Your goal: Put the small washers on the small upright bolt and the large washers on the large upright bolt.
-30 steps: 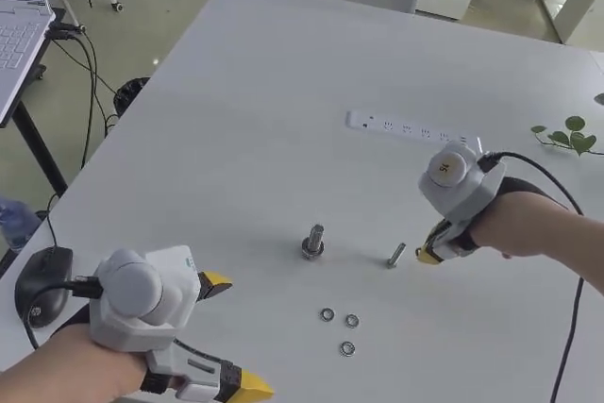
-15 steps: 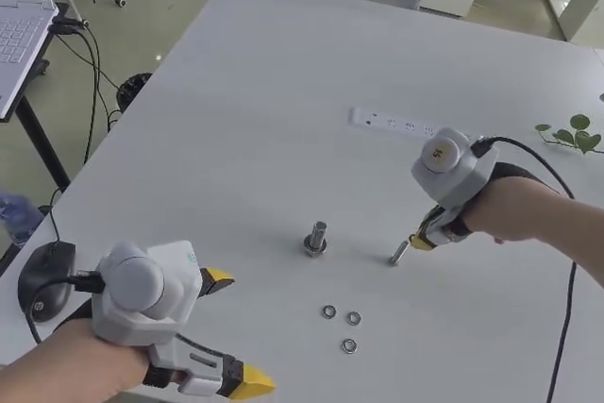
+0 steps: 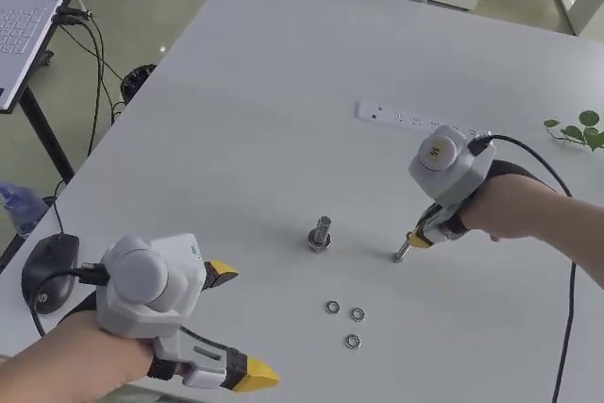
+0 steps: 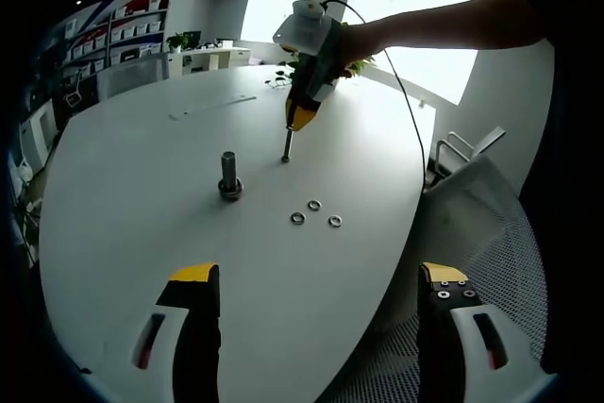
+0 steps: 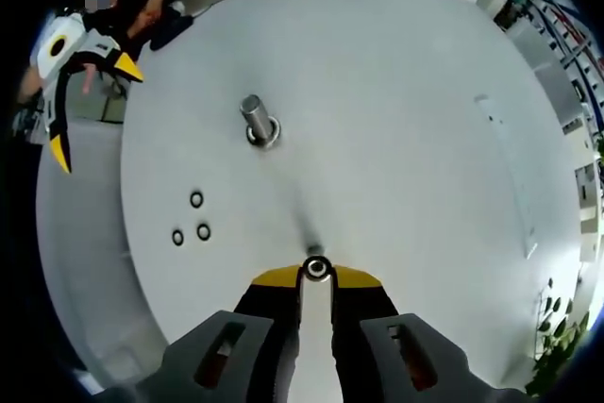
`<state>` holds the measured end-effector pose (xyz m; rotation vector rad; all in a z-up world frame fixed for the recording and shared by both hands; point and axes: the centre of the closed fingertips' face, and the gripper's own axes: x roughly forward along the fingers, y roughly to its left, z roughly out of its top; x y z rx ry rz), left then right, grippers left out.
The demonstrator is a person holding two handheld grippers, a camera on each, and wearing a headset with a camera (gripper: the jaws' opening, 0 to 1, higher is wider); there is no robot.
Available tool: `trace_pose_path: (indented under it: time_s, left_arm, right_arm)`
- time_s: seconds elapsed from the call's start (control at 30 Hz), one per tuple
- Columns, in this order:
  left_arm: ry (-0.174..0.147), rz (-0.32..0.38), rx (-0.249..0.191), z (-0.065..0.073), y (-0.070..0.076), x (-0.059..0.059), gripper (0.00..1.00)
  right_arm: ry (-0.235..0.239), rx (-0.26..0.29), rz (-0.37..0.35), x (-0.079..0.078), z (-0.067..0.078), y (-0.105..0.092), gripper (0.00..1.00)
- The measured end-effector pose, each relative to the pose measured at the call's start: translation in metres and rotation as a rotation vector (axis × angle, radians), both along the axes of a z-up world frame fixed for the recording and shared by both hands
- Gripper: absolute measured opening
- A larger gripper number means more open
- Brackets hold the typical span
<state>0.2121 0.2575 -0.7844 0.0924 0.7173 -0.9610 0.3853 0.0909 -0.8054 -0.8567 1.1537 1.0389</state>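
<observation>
Right gripper [image 5: 317, 277] pinching small bolt [image 5: 317, 267], near-upright on table [image 3: 236, 139]; left gripper [image 4: 318, 273] spread. Risk: toppling on release, narrow base.

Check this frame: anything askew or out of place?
The small bolt is not standing free: the right gripper is clamped on its top, and it looks slightly tilted in the head view. Three washers lie loose near the upright large bolt. Nothing spilled or damaged.
</observation>
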Motion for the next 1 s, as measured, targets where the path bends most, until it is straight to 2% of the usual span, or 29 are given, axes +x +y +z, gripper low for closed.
trace_pose_path:
  time_s: [1.0]
  left_arm:
    - [0.017,0.000,-0.002,-0.004,0.003,0.003,0.85]
  right_arm:
    - [0.010,-0.014,0.009,0.002,-0.022,0.002,0.11]
